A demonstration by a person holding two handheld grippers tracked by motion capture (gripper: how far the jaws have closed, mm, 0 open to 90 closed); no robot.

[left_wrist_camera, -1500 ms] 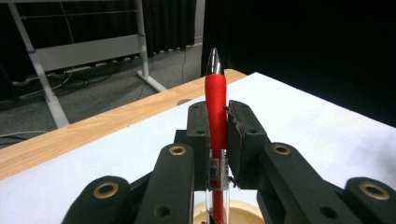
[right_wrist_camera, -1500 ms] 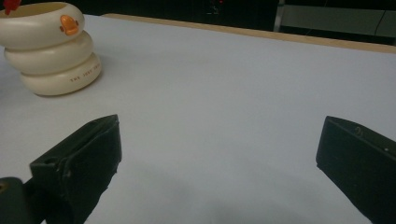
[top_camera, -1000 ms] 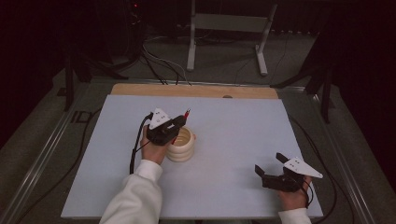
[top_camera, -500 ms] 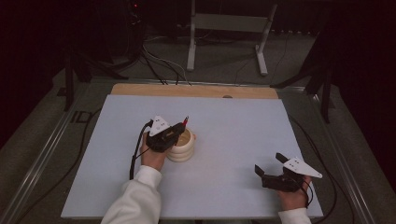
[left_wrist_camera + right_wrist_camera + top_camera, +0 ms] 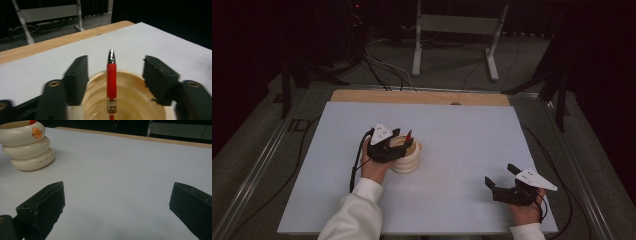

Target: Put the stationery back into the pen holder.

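Observation:
A cream ringed cup with an orange duck bill stands left of the middle of the white table top. A red pen with a silver tip leans in the cup. My left gripper hovers over the cup's rim. Its jaws have just been opening and now stand open on either side of the pen, clear of it. My right gripper rests open near the front right edge, with only bare table between its jaws.
A wooden strip runs along the table's far edge. Beyond it on the floor are a metal stand and cables. A black cable trails from my left gripper.
The left gripper's jaws have opened and let go of the red pen, which now stands in the cup. The right hand has stayed where it was.

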